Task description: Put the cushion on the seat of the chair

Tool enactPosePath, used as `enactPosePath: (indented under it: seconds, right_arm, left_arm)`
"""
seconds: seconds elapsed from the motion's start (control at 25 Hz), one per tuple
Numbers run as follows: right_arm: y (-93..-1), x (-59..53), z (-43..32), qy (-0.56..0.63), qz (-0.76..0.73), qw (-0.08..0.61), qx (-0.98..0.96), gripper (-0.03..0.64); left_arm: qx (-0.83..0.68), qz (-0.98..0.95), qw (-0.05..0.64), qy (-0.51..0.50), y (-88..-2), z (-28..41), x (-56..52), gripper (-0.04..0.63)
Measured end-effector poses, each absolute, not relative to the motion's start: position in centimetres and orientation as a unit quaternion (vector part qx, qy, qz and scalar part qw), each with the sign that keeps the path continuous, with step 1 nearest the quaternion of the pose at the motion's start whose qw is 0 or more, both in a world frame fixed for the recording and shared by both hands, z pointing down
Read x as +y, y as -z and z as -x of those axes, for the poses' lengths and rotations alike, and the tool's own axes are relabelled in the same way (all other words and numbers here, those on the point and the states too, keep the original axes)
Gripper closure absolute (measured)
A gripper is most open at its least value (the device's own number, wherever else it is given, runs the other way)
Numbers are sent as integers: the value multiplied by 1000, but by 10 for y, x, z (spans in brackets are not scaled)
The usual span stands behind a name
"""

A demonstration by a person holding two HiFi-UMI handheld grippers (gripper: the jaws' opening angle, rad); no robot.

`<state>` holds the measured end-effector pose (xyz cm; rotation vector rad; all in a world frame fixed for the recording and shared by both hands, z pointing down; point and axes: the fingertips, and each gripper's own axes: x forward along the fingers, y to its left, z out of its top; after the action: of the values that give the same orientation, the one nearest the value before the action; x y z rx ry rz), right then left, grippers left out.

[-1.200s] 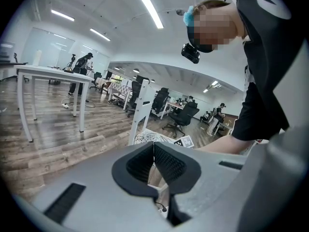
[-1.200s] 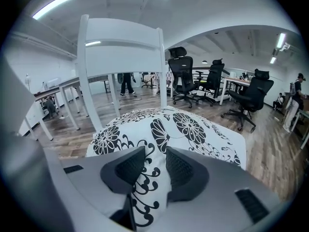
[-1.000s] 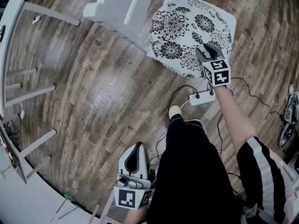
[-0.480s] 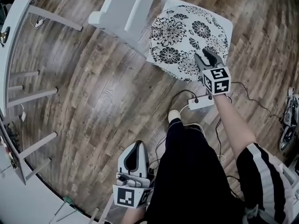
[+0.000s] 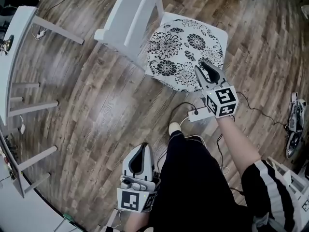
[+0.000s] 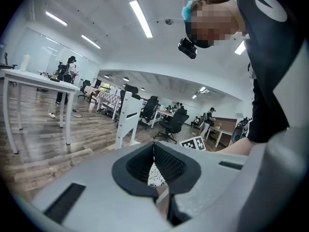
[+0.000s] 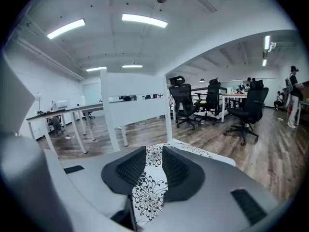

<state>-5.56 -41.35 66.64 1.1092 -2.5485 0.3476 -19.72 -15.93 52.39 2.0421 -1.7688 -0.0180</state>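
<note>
Sitting square on the white chair [image 5: 133,13], the floral cushion [image 5: 178,47] already covers the seat, just ahead of and below the right gripper [image 5: 203,67], the nearer tool. Its jaws, lately narrowing, stand apart with nothing pinched; cushion fabric shows beyond the gap, probably untouched. The left gripper [image 5: 141,152], clenched empty, hangs well behind.
</note>
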Motion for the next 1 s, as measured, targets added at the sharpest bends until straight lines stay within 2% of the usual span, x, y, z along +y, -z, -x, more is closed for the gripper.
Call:
enactPosePath:
  seconds: [1.0]
  right_arm:
    - [-452, -331, 33, -37, -363, 49, -930, 545]
  left_arm:
    - [-587, -800, 118, 36, -432, 148, -206, 589]
